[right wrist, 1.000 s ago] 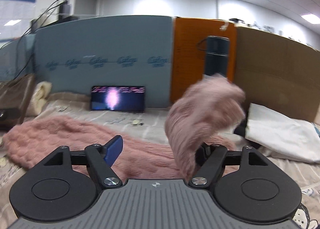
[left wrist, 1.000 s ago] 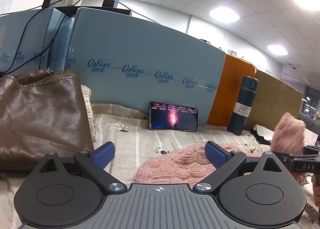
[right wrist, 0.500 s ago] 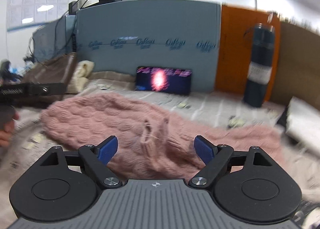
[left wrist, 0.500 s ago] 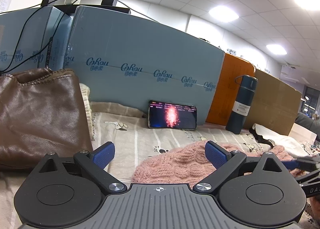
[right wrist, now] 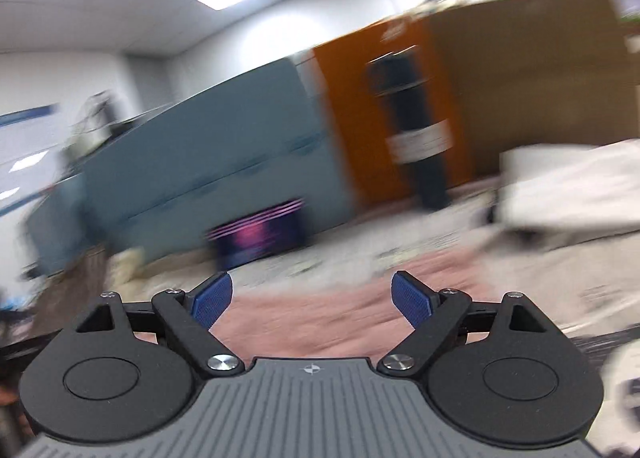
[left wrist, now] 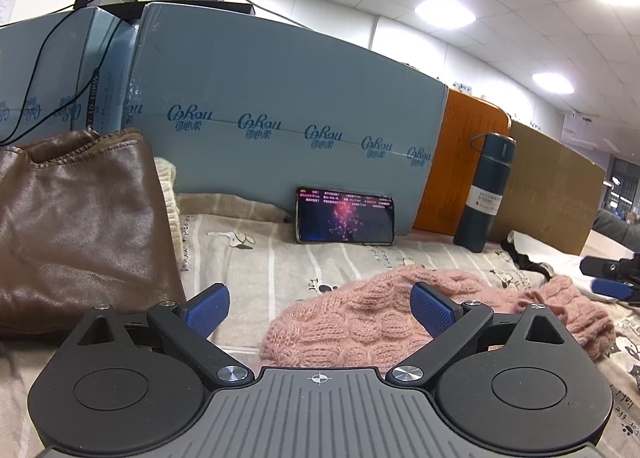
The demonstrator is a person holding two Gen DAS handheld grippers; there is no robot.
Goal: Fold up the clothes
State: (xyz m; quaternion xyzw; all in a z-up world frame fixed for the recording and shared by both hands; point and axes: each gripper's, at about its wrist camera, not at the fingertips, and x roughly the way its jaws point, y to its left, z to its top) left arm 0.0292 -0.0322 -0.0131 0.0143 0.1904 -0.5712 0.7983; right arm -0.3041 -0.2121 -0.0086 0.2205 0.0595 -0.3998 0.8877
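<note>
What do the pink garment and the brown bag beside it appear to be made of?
Pink garment: looks like soft, chunky knitted yarn, matte and slightly fuzzy; cable ridges and stitches show. Brown bag: seemingly leather or imitation leather, with a smooth soft sheen, creases and a stitched top edge; which one cannot be told.

Brown bag [left wrist: 76, 226] close left; ahead open.

A pink sweater [left wrist: 384, 322] lies spread out on the bench. It is thick and fuzzy, with a knitted rope pattern. It is rumpled and stretches sideways. In the right wrist view it is a pink blur [right wrist: 320, 322].
</note>
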